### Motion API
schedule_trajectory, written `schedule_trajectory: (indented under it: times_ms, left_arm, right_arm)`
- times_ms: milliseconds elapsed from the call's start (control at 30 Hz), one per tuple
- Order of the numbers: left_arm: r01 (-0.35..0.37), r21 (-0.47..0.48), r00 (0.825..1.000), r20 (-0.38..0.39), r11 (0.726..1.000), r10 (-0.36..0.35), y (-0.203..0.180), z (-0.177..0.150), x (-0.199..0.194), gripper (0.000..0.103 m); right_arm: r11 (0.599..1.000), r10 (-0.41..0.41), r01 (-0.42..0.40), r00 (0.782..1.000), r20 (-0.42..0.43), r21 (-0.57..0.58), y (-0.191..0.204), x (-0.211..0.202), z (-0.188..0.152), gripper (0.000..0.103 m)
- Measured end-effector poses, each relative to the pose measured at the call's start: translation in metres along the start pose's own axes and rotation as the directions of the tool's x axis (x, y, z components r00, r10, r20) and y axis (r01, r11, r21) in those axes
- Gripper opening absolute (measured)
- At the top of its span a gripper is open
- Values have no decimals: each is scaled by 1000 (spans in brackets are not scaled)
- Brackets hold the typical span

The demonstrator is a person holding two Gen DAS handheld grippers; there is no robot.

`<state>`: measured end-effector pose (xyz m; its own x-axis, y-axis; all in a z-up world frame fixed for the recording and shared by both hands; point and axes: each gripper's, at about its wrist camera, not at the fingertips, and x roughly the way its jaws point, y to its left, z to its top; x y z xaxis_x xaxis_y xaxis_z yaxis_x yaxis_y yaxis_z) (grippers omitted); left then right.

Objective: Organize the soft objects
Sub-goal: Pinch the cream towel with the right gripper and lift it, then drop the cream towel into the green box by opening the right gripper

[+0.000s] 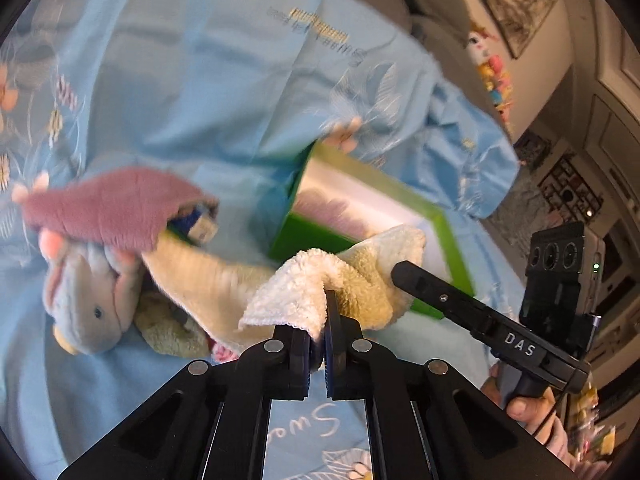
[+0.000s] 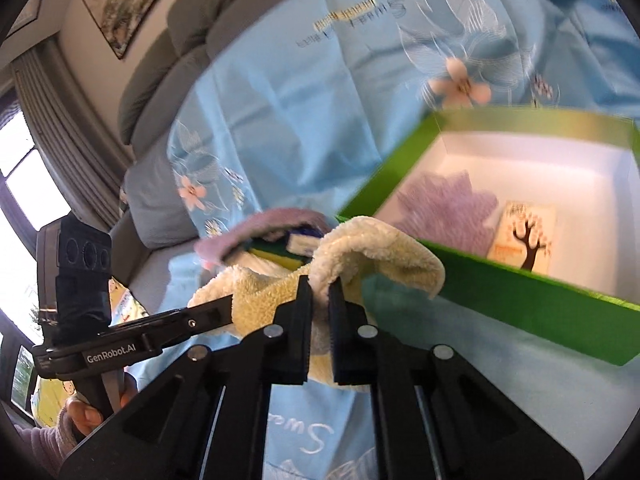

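Observation:
Both grippers are shut on one cream terry cloth (image 1: 320, 280), held between them above the blue sheet. My left gripper (image 1: 319, 332) pinches one end. My right gripper (image 2: 320, 292) pinches the other end of the cloth (image 2: 360, 248); its arm shows in the left wrist view (image 1: 472, 316). A green box (image 1: 372, 216) with a white inside lies just beyond the cloth. In the right wrist view the box (image 2: 520, 292) holds a purple cloth (image 2: 444, 208) and a card with a tree (image 2: 524, 236). A mauve cloth (image 1: 108, 208) and a blue plush toy (image 1: 88, 304) lie left.
A light blue flowered sheet (image 1: 208, 92) covers the sofa. A green and yellow sponge-like item (image 2: 276, 256) lies under the mauve cloth. A colourful doll (image 1: 488, 68) stands at the back right. Framed pictures (image 2: 124, 0) hang on the wall.

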<state>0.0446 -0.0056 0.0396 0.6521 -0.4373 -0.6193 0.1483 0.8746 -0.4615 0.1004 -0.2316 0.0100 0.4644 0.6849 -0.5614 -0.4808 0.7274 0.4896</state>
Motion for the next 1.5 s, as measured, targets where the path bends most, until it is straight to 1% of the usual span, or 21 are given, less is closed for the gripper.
schedule_trajectory:
  times_ms: [167, 233, 400, 500, 600, 733, 800, 1000, 1100, 1200, 1300, 1367, 1400, 1433, 1467, 1500]
  left_arm:
    - [21, 84, 997, 76, 996, -27, -33, 26, -36, 3]
    - [30, 114, 994, 99, 993, -42, -47, 38, -48, 3]
    - [53, 160, 988, 135, 986, -75, -78, 70, -57, 3]
    - [66, 181, 986, 139, 981, -92, -96, 91, -51, 3]
    - [75, 203, 986, 131, 976, -103, -114, 110, -39, 3]
    - [84, 212, 990, 91, 974, -105, -131, 135, -10, 3]
    - [77, 212, 993, 67, 974, -93, -138, 145, 9, 3]
    - [10, 254, 1000, 15, 967, -14, -150, 150, 68, 4]
    - [-5, 241, 999, -34, 970, 13, -146, 148, 102, 3]
    - [-16, 223, 997, -73, 975, 33, -138, 143, 129, 4]
    - [-33, 191, 992, -111, 981, 55, -126, 139, 150, 4]
    - [-58, 175, 986, -143, 983, 83, -119, 135, 163, 4]
    - [-68, 170, 983, -155, 983, 95, -116, 133, 167, 4]
    - [-79, 165, 980, -170, 983, 108, -112, 131, 171, 5]
    - [-87, 159, 976, -184, 983, 116, -109, 129, 174, 8]
    - [-97, 152, 972, -199, 984, 126, -105, 127, 176, 23]
  right_arm:
    - [998, 39, -35, 996, 79, -50, 24, -31, 20, 7]
    - [996, 50, -41, 992, 120, -78, 35, -47, 33, 7]
    - [991, 49, -21, 975, 216, -132, 50, -80, 62, 7]
    - [987, 33, 11, 962, 270, -161, 55, -99, 81, 7]
    - [982, 3, 56, 950, 313, -179, 51, -116, 95, 7]
    - [978, -37, 107, 933, 357, -177, 36, -130, 112, 7]
    - [976, -66, 138, 926, 372, -168, 26, -134, 119, 7]
    - [977, -133, 184, 919, 371, -104, -14, -135, 129, 7]
    - [978, -167, 201, 919, 356, -60, -38, -128, 131, 7]
    - [975, -209, 223, 926, 313, -11, -64, -114, 128, 9]
    - [965, -262, 262, 934, 242, 30, -87, -97, 122, 10]
    - [957, -290, 284, 937, 197, 58, -100, -86, 117, 13]
    - [952, -305, 297, 936, 177, 71, -107, -82, 114, 16]
    - [947, -320, 311, 933, 165, 79, -112, -79, 111, 22]
    - [943, -332, 322, 930, 160, 86, -114, -77, 110, 27]
    - [938, -346, 334, 926, 152, 98, -117, -76, 109, 50]
